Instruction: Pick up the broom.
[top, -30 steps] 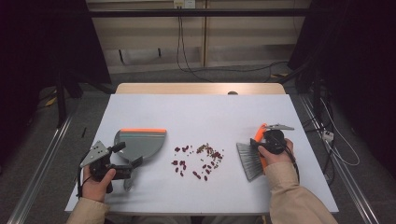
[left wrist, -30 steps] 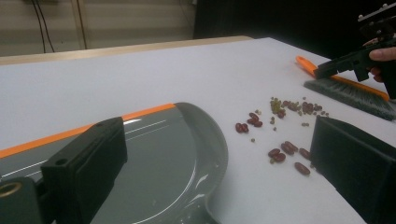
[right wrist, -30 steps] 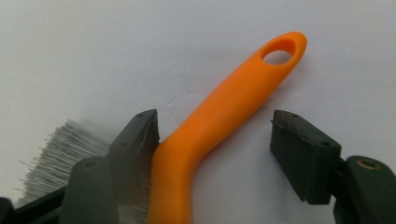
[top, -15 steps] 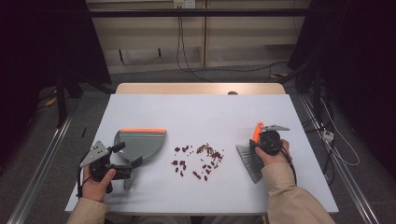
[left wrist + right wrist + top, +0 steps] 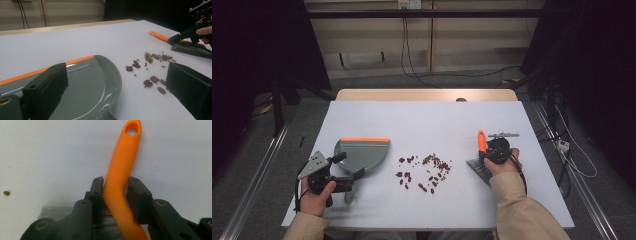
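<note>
A grey dustpan point(image 5: 362, 152) with an orange front edge lies at the table's left. My left gripper point(image 5: 346, 170) stands open at its rear, and the pan point(image 5: 87, 85) sits between the wide-apart jaws of that gripper point(image 5: 117, 75). Red beans and small green ones point(image 5: 424, 172) are scattered mid-table and show beyond the pan point(image 5: 150, 70). At the right lies a brush with an orange handle point(image 5: 482, 141) and dark bristles point(image 5: 478, 170). My right gripper point(image 5: 484, 155) has just been closing and is shut on that handle point(image 5: 120, 170), with both pads of the gripper point(image 5: 115, 187) pressing on it.
The white tabletop point(image 5: 427, 120) has free room behind the beans, and a wooden strip runs along its far edge point(image 5: 427, 95). One stray green bean point(image 5: 6, 193) lies left of the brush. Cables hang at the back wall.
The right gripper's jaws have closed onto the brush's orange handle, and the hand has shifted slightly left. The left gripper and the dustpan have stayed where they were.
</note>
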